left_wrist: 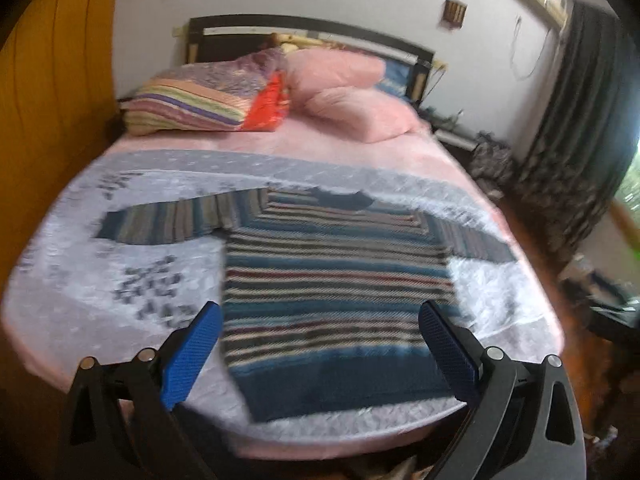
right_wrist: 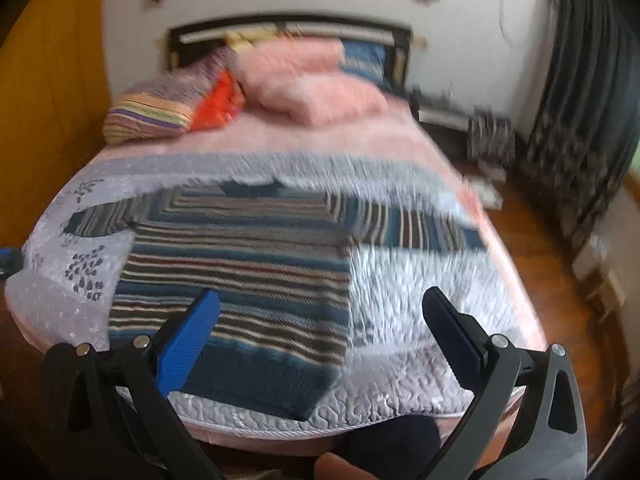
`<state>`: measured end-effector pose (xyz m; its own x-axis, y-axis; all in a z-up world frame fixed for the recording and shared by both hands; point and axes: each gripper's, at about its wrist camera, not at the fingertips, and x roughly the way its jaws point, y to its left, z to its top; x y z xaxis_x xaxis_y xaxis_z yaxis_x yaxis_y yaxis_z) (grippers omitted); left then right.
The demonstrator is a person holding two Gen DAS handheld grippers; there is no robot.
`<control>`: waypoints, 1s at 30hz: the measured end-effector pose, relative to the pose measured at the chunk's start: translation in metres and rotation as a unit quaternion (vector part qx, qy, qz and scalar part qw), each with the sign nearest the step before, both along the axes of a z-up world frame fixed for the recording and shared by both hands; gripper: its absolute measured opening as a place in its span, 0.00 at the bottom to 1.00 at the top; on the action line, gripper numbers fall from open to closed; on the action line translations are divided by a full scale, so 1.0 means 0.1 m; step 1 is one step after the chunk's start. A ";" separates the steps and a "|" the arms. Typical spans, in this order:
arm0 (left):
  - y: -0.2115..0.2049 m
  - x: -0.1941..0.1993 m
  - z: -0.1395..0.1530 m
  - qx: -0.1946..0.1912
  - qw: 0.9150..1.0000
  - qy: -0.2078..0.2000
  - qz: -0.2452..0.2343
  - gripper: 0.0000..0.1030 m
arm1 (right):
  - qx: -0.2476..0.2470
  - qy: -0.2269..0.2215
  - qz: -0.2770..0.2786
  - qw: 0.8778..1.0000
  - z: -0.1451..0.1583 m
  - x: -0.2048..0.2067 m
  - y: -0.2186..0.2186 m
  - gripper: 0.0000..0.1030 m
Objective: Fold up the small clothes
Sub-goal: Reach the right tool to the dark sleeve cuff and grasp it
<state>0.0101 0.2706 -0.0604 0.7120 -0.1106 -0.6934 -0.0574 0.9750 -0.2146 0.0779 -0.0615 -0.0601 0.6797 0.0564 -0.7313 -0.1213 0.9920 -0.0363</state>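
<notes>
Left wrist view, left to right: wooden wardrobe (left_wrist: pixel 56 92) at far left; striped folded bedding (left_wrist: pixel 188 108) upper left; pink pillows (left_wrist: pixel 352 96) upper centre. Striped sweater (left_wrist: pixel 336 280) lies flat, centre frame, on the grey quilt (left_wrist: pixel 100 280), sleeves spread, hem nearest the camera; likely laid out ready for the first fold. Left gripper (left_wrist: pixel 320 344) hangs above the hem, jaws wide apart, holding nothing. Dark curtain (left_wrist: pixel 580 128) at right. Right wrist view: right gripper (right_wrist: pixel 320 340), jaws likewise apart and empty, over the sweater's lower right corner.
</notes>
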 end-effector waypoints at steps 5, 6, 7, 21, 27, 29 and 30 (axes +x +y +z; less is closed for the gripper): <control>0.00 0.37 -0.22 -0.008 1.000 0.015 -0.017 0.96 | 0.098 0.061 -0.064 0.991 -0.50 0.61 -0.82 0.97; -0.01 0.43 -0.25 -0.004 1.000 0.015 -0.018 0.96 | 0.129 0.069 -0.080 0.986 -0.61 0.75 -1.04 0.97; -0.02 0.50 -0.29 -0.002 1.000 0.020 -0.021 0.96 | 0.141 0.072 -0.092 0.983 -0.68 0.81 -1.15 0.97; -0.19 1.58 -0.85 -0.010 0.998 0.056 -0.019 0.96 | 0.450 0.158 -0.297 0.827 -2.27 2.19 -3.25 0.64; -0.32 1.95 -1.11 -0.034 0.998 0.057 -0.020 0.96 | 0.518 0.111 -0.330 0.781 -2.71 2.77 -3.87 0.57; -0.37 2.06 -1.21 -0.033 0.997 0.061 -0.016 0.96 | 0.525 0.097 -0.335 0.776 -2.80 2.92 -4.01 0.51; -0.39 2.10 -1.25 -0.034 0.997 0.063 -0.016 0.96 | 0.527 0.092 -0.337 0.775 -2.84 3.00 -4.07 0.48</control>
